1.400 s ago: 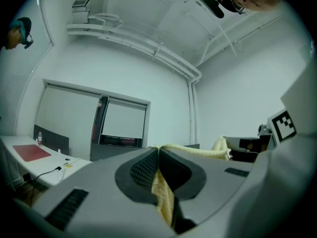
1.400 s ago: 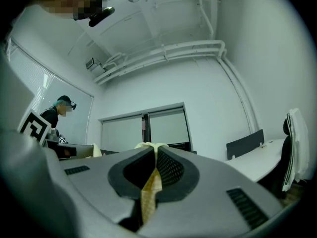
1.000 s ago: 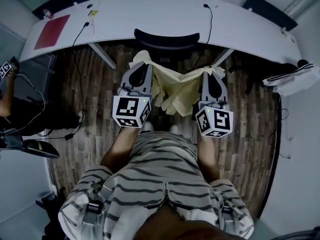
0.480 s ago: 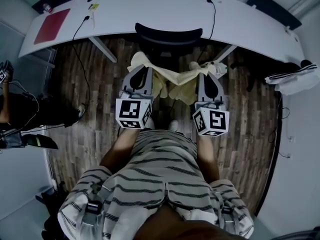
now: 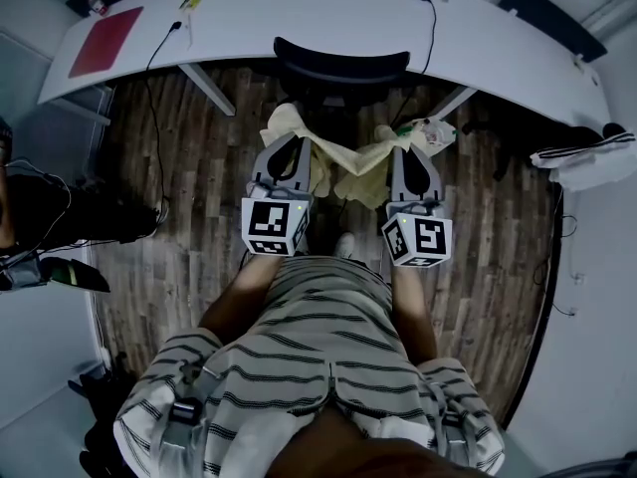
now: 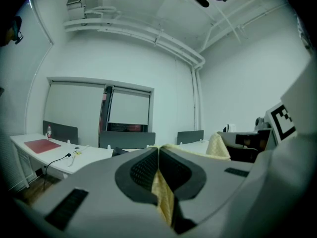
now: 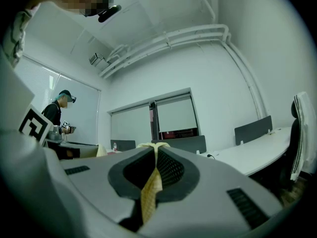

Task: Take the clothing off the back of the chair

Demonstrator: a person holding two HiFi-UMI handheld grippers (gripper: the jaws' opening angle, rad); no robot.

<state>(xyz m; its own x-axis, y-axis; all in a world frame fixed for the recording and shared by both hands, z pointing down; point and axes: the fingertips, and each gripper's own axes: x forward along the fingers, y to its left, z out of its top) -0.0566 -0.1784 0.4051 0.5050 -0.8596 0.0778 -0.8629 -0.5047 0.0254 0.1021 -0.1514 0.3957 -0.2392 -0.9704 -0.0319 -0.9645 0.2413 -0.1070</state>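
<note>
A pale yellow garment (image 5: 350, 163) hangs stretched between my two grippers, just in front of the black office chair (image 5: 340, 66) and clear of its back. My left gripper (image 5: 290, 139) is shut on the garment's left end; yellow cloth (image 6: 162, 195) shows pinched between its dark pads (image 6: 143, 170). Over at the right end, my right gripper (image 5: 406, 148) is also shut, with a strip of the cloth (image 7: 148, 192) caught between its pads (image 7: 171, 168). Both grippers point level towards the desk. The garment's middle sags in folds between them.
A long white curved desk (image 5: 328, 13) runs behind the chair, with a red mat (image 5: 103, 43) and cables on it. A black-and-white striped garment (image 5: 582, 157) lies at the right. Another person (image 7: 58, 110) stands off to the left. The floor is wood planks.
Both grippers have sunk together with the yellow garment still held between them. The cloth now looks more bunched and hangs shorter in front of the chair.
</note>
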